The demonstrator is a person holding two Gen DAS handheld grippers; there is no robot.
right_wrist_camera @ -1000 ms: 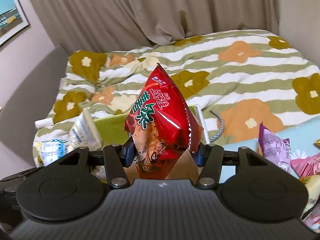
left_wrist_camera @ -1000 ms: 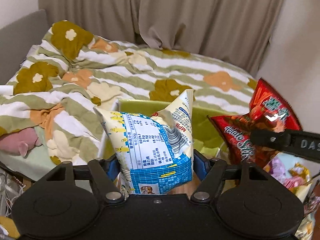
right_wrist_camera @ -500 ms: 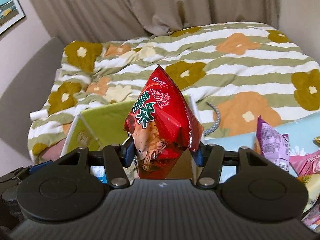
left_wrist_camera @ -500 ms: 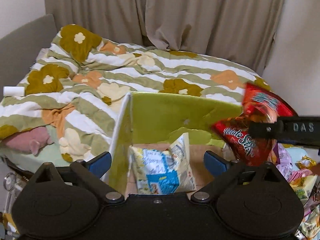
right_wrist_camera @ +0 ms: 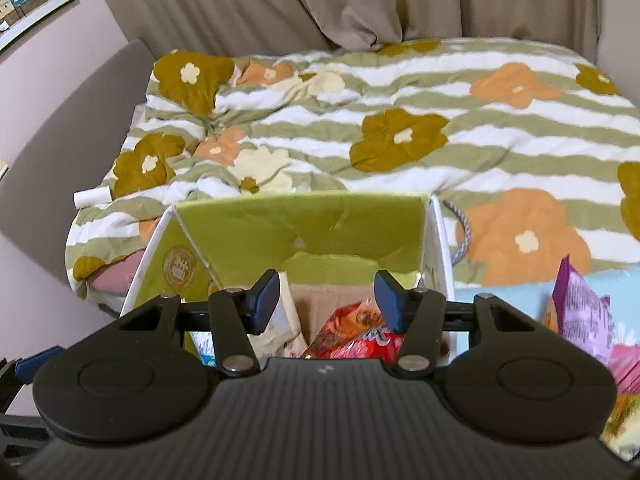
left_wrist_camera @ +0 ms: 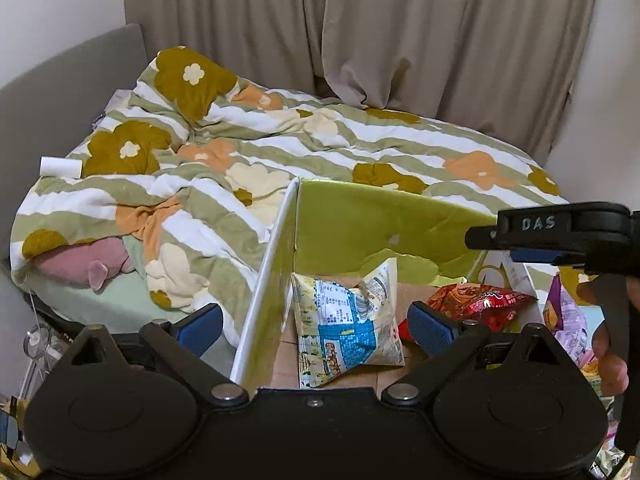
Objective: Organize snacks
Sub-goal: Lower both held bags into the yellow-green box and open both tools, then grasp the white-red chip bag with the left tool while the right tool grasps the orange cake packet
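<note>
A green-lined cardboard box (left_wrist_camera: 360, 220) stands open in front of the bed; it also shows in the right wrist view (right_wrist_camera: 300, 224). A yellow-and-blue snack bag (left_wrist_camera: 348, 324) lies on its floor, seen in the right wrist view as a pale bag (right_wrist_camera: 286, 320). A red snack bag (left_wrist_camera: 480, 300) lies beside it on the right, also in the right wrist view (right_wrist_camera: 356, 336). My left gripper (left_wrist_camera: 316, 320) is open and empty above the box. My right gripper (right_wrist_camera: 326, 300) is open and empty above the box; it also shows in the left wrist view (left_wrist_camera: 560, 236).
A floral striped quilt (left_wrist_camera: 280, 152) covers the bed behind the box. A purple snack bag (right_wrist_camera: 580, 312) and several more packets lie on a light blue surface to the right. A pink plush (left_wrist_camera: 84, 264) lies at the bed's left edge. Curtains hang behind.
My left gripper opened and dropped the yellow-and-blue bag into the box. My right gripper opened and let the red bag fall in beside it. Both grippers have pulled back.
</note>
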